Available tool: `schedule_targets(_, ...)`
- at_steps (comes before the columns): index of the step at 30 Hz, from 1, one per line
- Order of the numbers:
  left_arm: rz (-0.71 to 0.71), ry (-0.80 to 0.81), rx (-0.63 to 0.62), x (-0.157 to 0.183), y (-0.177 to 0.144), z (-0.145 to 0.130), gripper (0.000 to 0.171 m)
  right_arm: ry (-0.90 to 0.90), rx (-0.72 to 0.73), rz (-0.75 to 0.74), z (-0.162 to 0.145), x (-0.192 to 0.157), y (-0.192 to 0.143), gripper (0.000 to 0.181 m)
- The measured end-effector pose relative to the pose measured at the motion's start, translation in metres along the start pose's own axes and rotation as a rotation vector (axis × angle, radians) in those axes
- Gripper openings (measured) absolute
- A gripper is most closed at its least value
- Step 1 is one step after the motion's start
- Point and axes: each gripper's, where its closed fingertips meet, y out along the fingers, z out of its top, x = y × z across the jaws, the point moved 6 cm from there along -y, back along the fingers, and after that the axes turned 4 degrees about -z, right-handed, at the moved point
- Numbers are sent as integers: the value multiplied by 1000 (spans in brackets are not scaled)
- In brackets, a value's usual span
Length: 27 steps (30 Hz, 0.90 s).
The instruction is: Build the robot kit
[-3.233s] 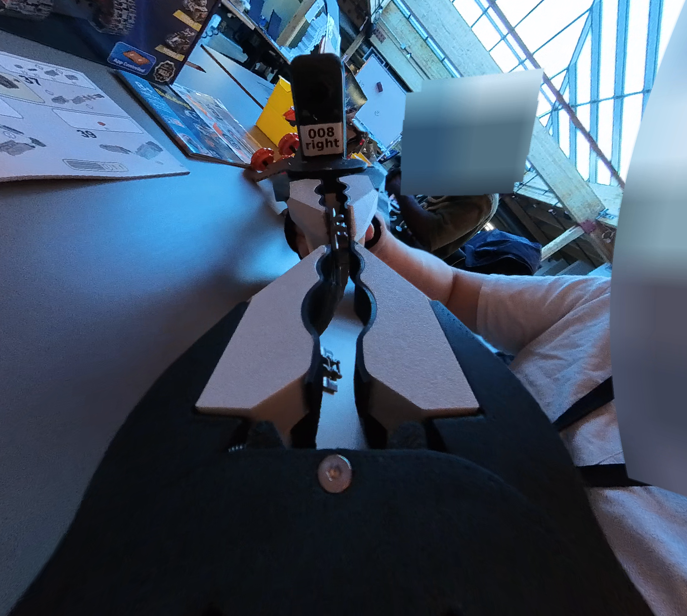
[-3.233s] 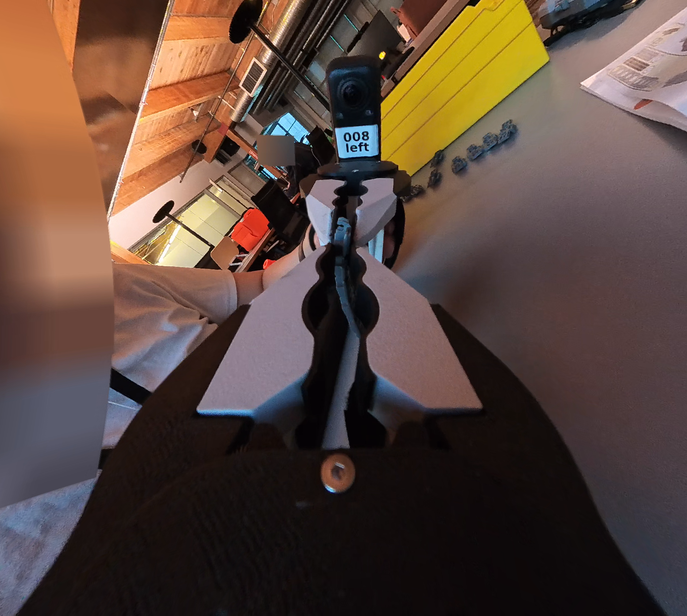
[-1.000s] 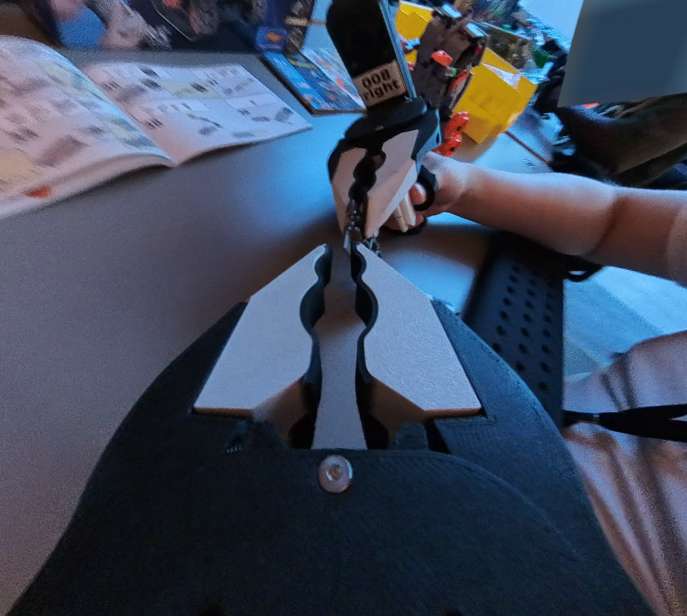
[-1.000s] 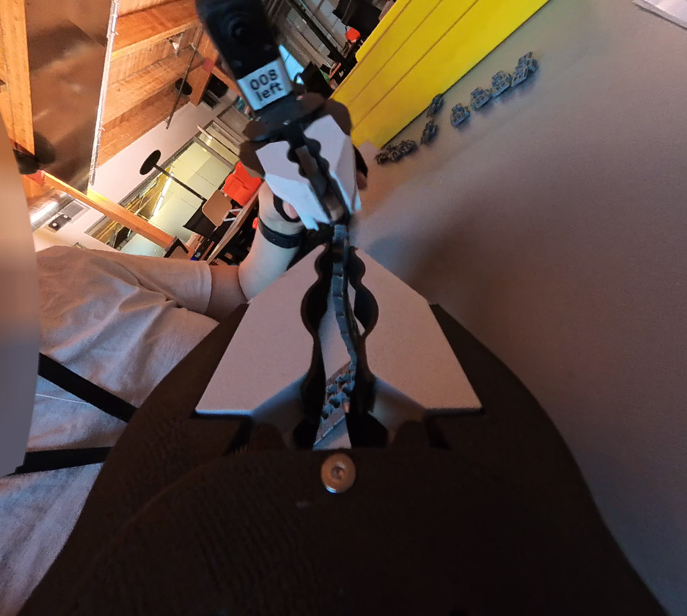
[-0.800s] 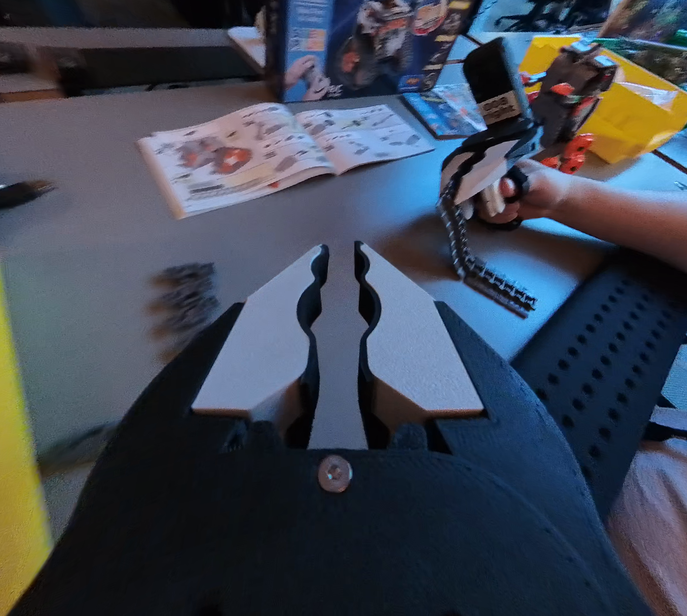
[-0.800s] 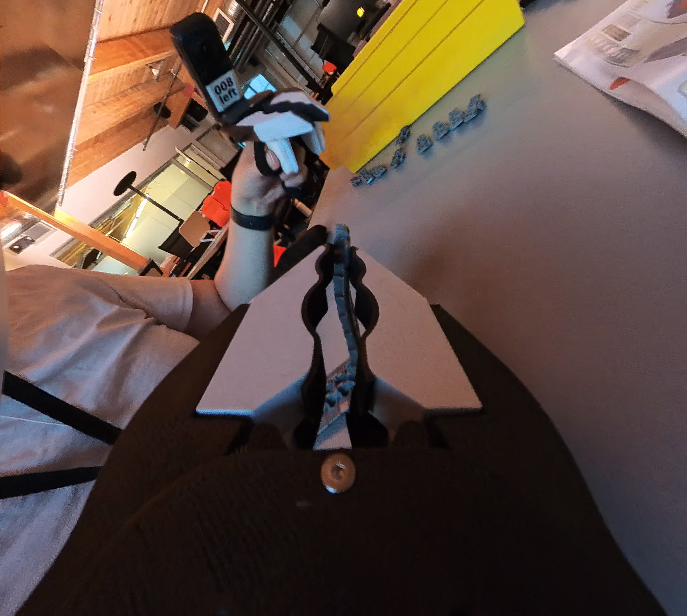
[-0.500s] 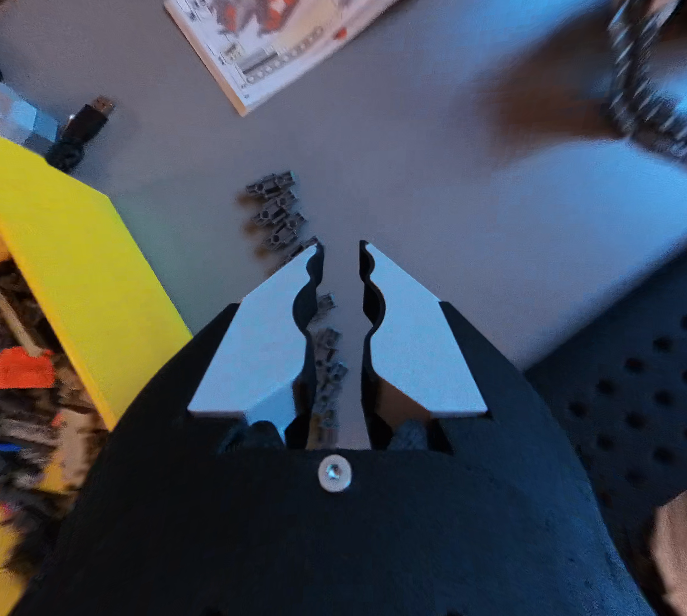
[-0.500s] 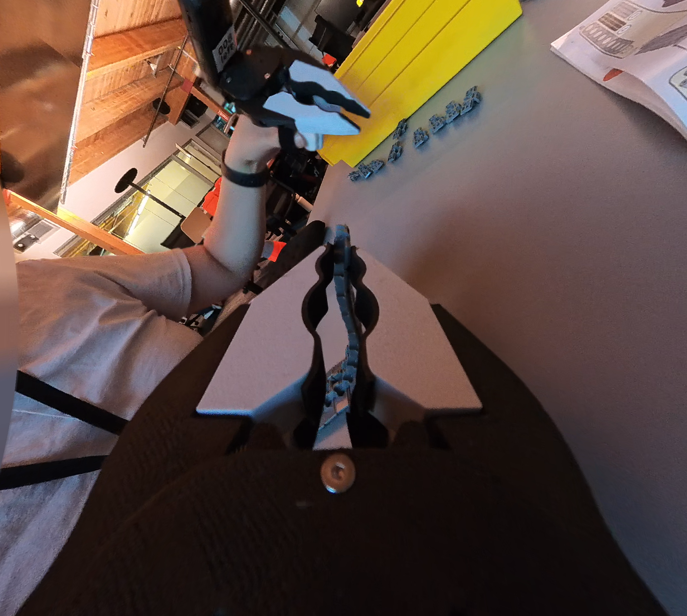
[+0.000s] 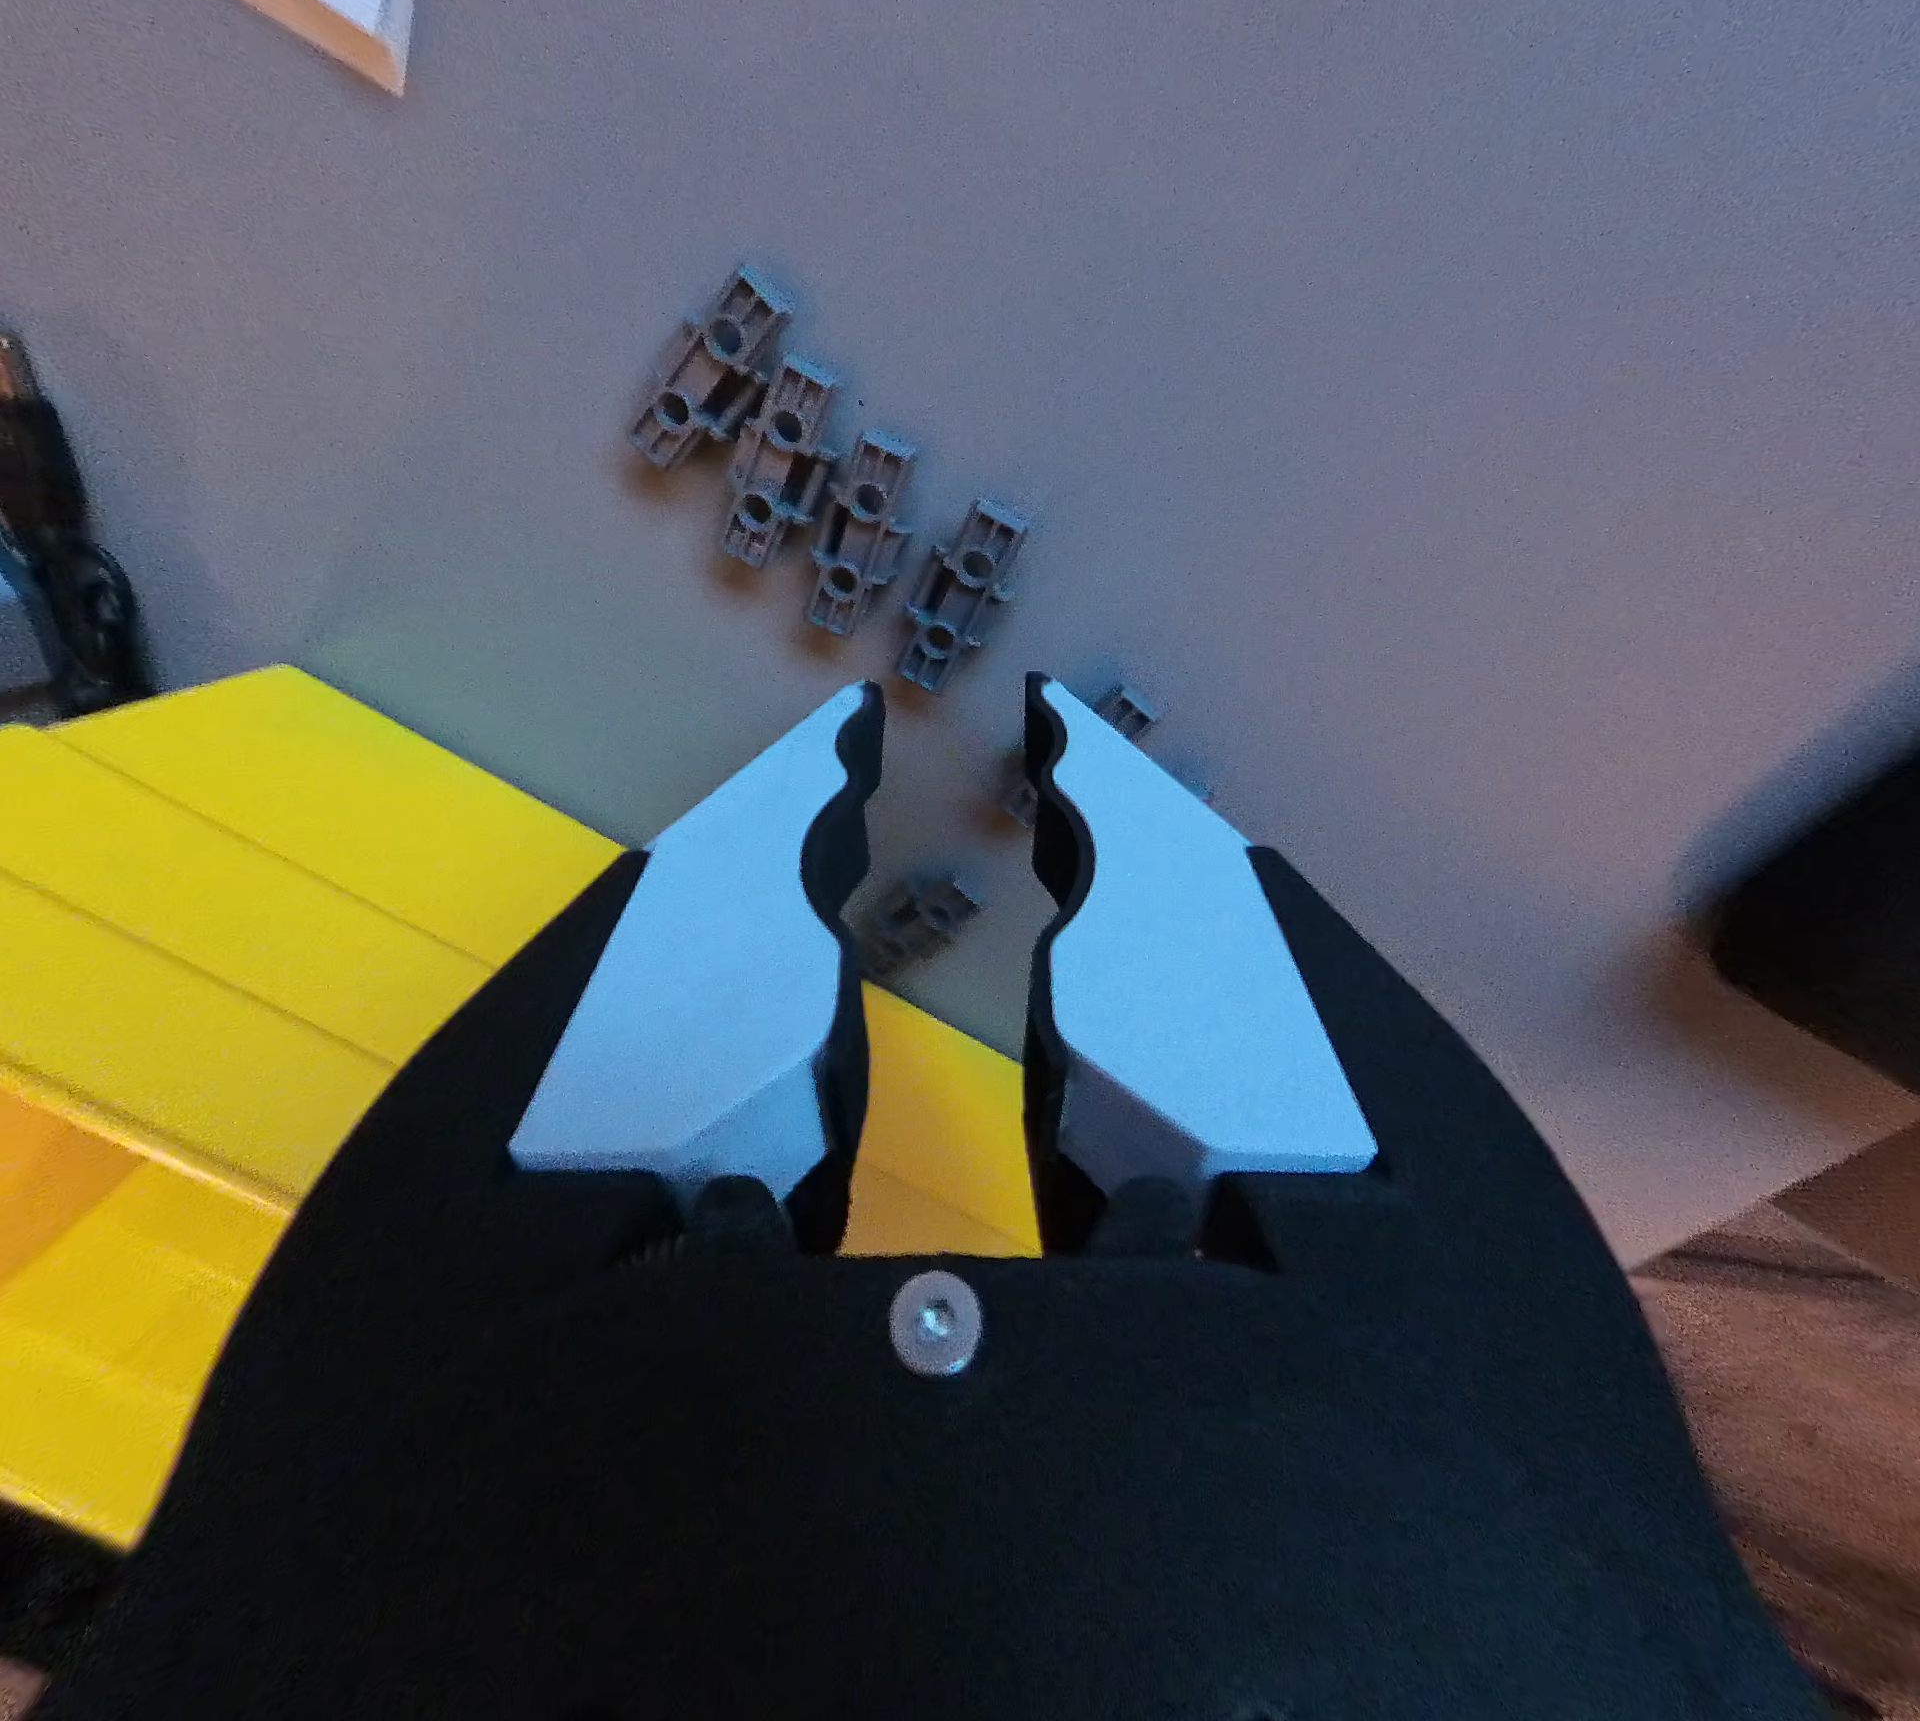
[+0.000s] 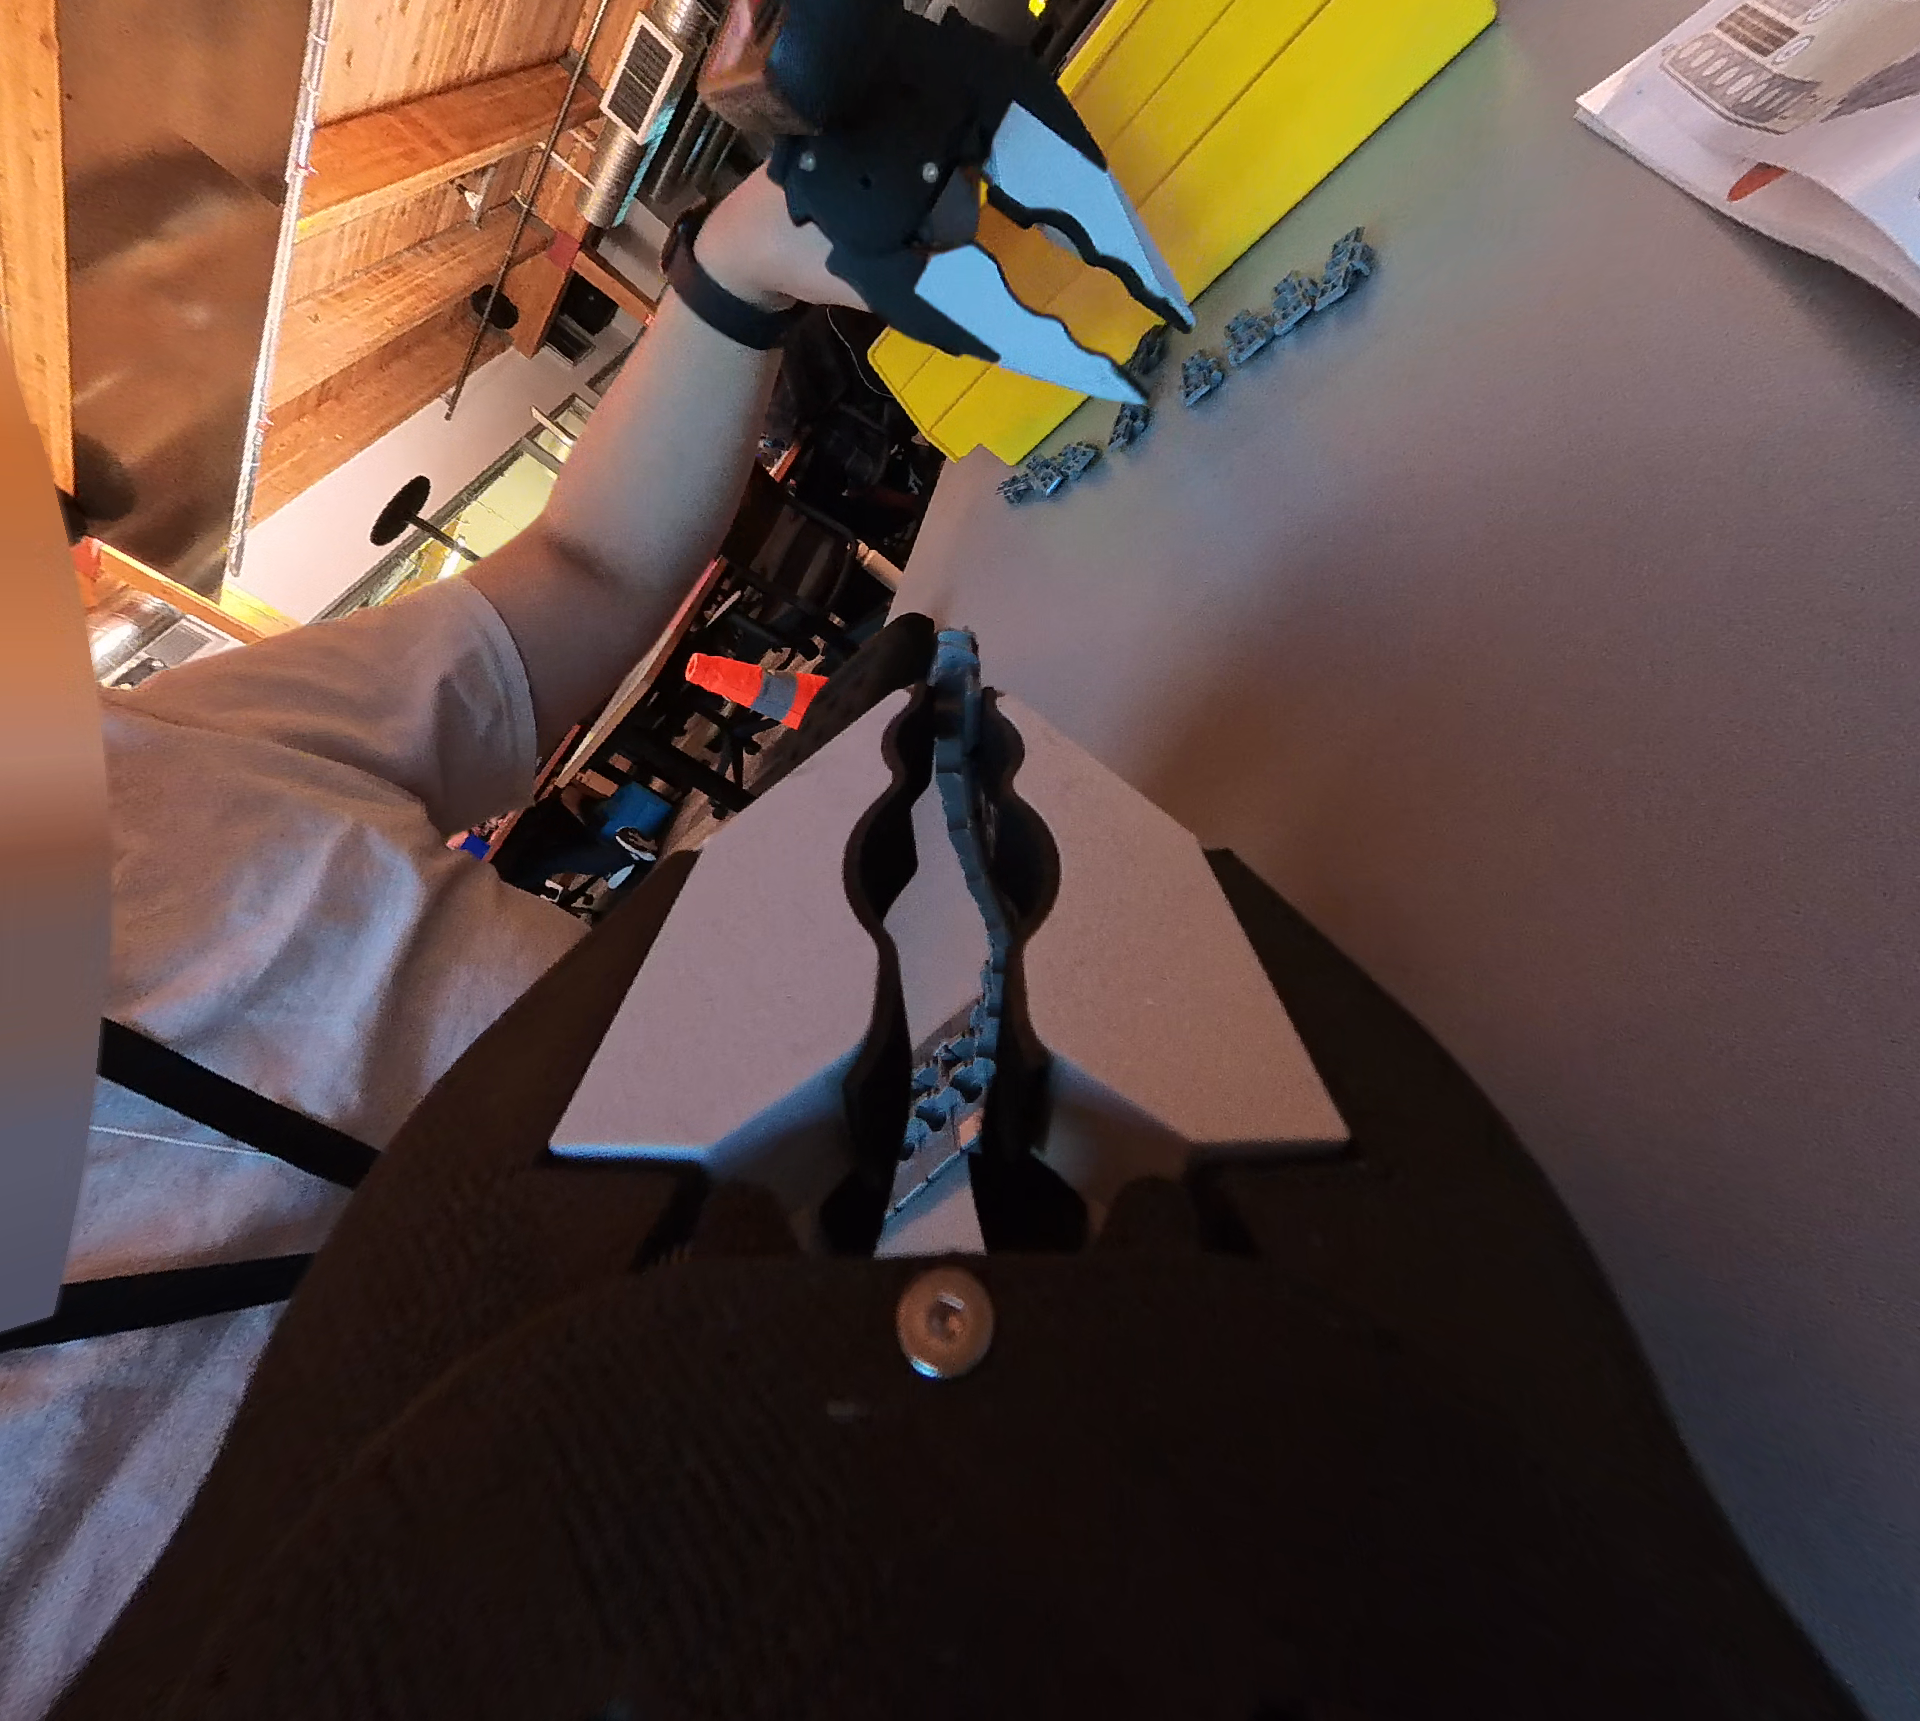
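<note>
A grey table point(image 9: 1351, 217) fills most of the left wrist view, with a yellow bin point(image 9: 260, 892) at lower left. At centre the left gripper point(image 9: 951, 695) hangs with jaws parted, empty, above a row of grey track links point(image 9: 831, 476). The right gripper point(image 10: 951, 674), centre of its view, is clamped on a grey track chain point(image 10: 971, 840).

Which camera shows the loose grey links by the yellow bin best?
The left wrist view: the grey links lie close, sharp, just past the open left gripper. The right wrist view shows them small, far off beside the yellow bin.
</note>
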Motion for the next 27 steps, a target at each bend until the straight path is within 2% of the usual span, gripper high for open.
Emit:
schedule_targets(5, 127, 151, -98, -1, 3, 1, 23, 6, 0, 8, 0, 0, 0, 4)
schedule_targets(12, 211, 286, -157, 2, 12, -1, 19, 13, 0, 19, 0, 0, -1, 5)
schedule_targets(18, 232, 328, -93, 9, 13, 5, 15, 20, -1, 22, 0, 0, -1, 5)
schedule_targets(19, 220, 324, -97, 10, 13, 4, 9, 20, -1, 25, 0, 0, -1, 5)
schedule_targets(24, 167, 237, -61, 10, 12, 5, 8, 16, -6, 39, 0, -2, -1, 5)
schedule_targets(27, 32, 90, 95, 18, 3, 19, 8, 19, -15, 38, -1, -2, 0, 5)
